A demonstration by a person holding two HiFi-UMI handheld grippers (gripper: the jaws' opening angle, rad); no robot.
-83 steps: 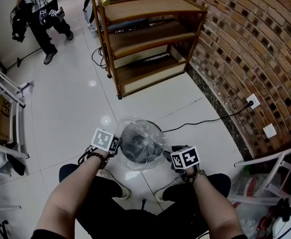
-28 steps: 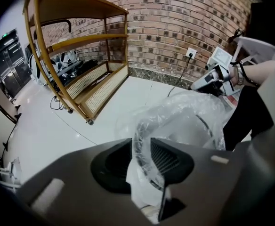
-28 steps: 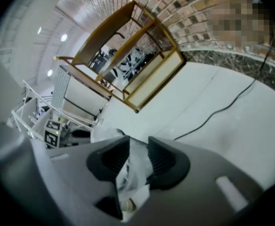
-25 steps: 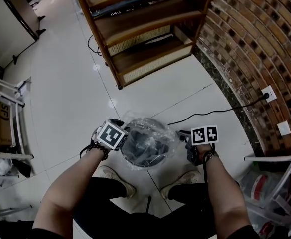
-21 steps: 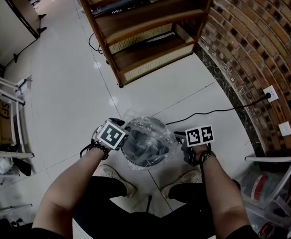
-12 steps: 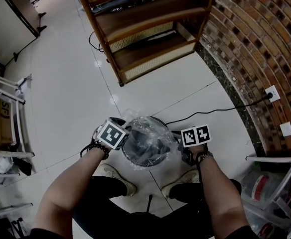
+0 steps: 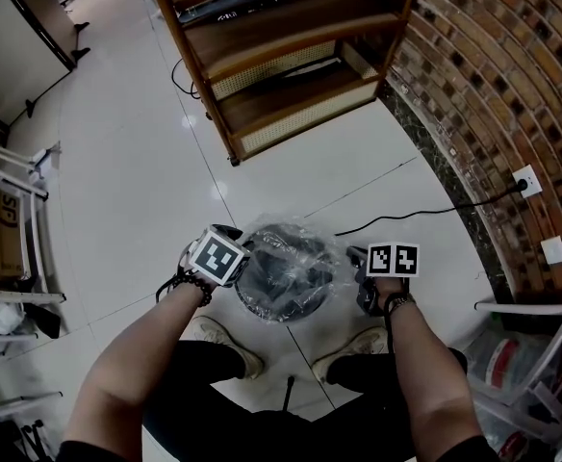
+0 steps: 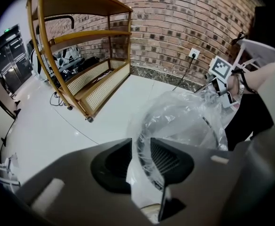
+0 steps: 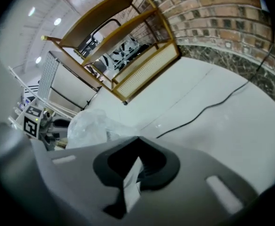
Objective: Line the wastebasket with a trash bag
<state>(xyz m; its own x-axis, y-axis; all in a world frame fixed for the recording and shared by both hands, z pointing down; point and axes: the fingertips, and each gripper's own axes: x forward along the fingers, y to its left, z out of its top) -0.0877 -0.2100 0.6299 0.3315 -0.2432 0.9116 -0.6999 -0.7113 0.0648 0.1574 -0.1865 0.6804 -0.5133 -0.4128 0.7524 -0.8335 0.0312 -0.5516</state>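
The wastebasket (image 7: 267, 308), a dark round wire-mesh bin, stands on the white tiled floor (image 7: 117, 181) just ahead of the person's 2 shoes (image 7: 225, 347). A clear trash bag (image 7: 308, 254) lies crumpled over the basket's mouth and rim. Its film bulges out past the rim on the basket's right side.

The left tool (image 8: 141, 147) sits at the basket's left rim, pointing steeply down. Its jaws stand part-way apart, with the wire rim and the film draped over it running between the pads, and they are clamped there.

The right tool (image 9: 137, 161) is just off the basket's right side, clear of the rim. Its jaws have just been closing and are clenched together on a thin fold of the bag's film, which sticks out between the pads. In the head view, loose film reaches from the basket toward this tool.

Beyond the basket stands a wooden shelf unit (image 7: 281, 61), well apart from it. A brick wall (image 7: 493, 85) rises to the basket's right. A black cable (image 7: 425, 214) runs over the floor from near the basket's far right edge to a wall socket (image 7: 524, 180).
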